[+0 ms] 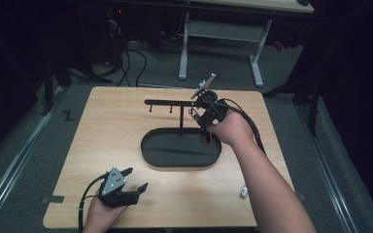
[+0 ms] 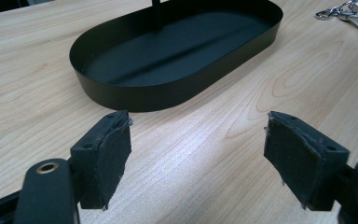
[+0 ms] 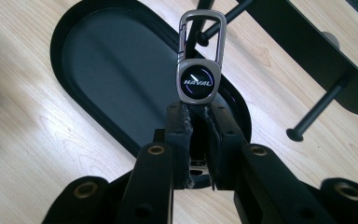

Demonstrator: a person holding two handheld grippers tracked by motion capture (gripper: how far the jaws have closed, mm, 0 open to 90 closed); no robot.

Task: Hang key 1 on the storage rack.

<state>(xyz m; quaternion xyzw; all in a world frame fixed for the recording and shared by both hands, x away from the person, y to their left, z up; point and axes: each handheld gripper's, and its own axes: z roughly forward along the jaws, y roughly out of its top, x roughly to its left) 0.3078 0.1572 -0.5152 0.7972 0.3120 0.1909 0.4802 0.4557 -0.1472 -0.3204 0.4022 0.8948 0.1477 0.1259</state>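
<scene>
A light wooden table (image 1: 116, 121) carries a black oval tray (image 1: 148, 154) and keys (image 2: 349, 10).

one black oval tray (image 1: 151, 154) sits on one wooden table (image 1: 107, 126), ahead of the left fingers (image 2: 112, 154). one upright stand (image 1: 181, 112) rises from it, with three pegs (image 3: 314, 112) counted. one haval keychain (image 3: 199, 70) sticks out between the right fingers (image 3: 216, 135). one bunch of keys (image 2: 347, 11) lies far beyond the left fingers. two grippers in all.
</scene>
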